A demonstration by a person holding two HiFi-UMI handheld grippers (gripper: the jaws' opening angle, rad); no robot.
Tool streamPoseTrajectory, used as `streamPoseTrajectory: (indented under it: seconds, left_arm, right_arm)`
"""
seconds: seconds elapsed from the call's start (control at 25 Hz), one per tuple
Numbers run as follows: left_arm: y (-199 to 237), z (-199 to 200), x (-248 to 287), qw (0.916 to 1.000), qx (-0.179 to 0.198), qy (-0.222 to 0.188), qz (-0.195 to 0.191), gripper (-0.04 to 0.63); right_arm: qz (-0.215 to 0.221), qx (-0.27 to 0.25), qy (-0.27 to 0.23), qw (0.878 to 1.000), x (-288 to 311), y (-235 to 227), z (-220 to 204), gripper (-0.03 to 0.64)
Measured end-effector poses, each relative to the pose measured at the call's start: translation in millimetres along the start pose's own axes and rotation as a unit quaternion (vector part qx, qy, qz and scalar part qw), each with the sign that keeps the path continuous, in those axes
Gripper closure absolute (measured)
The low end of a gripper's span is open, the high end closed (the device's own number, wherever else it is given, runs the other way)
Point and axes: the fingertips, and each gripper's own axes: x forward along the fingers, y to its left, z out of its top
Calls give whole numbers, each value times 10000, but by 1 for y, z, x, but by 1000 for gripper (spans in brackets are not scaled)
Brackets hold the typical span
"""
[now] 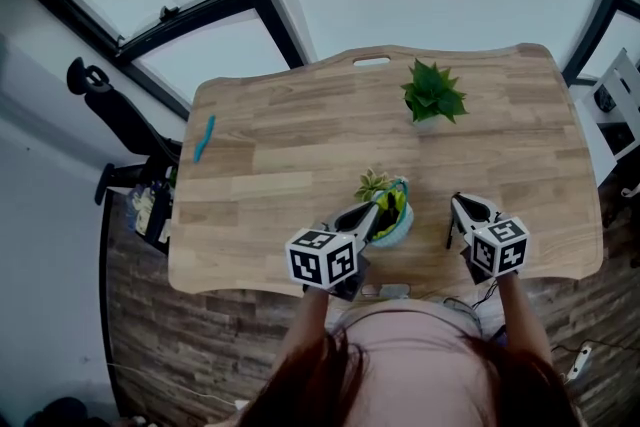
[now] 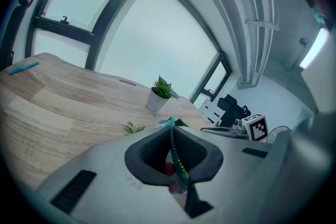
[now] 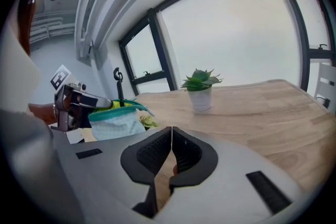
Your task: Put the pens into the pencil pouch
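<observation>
A pale pencil pouch with a teal zip rim stands open near the table's front edge. My left gripper is shut on its rim; in the left gripper view the teal zip edge runs between the closed jaws of the left gripper. In the right gripper view the pouch shows yellow and black things inside. My right gripper is to the right of the pouch, apart from it; the right gripper is shut with nothing held. A blue pen lies far left on the table, also in the left gripper view as the blue pen.
A potted green plant stands at the back middle of the wooden table. A small succulent sits just behind the pouch. A black chair is off the table's left edge, white furniture off the right.
</observation>
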Motion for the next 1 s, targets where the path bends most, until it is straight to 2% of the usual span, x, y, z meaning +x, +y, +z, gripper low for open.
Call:
streamPoseTrajectory:
  seconds: [0.28,0.48,0.68,0.84,1.0]
  left_arm:
    - [-1,-3,3,10000,-39,30,-63,581]
    - [0,-4,3,9999,-96,37,-73,581]
    - [0,-7,3,9998,-178,42,-122,581]
    - [0,-6,4,9997,-192,47,-143,581]
    - [0,-5,4,9997,-196,58,-134,581]
  right_arm:
    - [-274,62,825,9962,15,-24,-38,609]
    - [-393,389,1341,9894,25,-36,-63,536]
    - [-657,721,1608,9822,34,-51,-75,518]
    - [-700,1088,1878,9737,41,-58,-85,486]
    - [-780,1221,2102,9669,45,-61,-91,476]
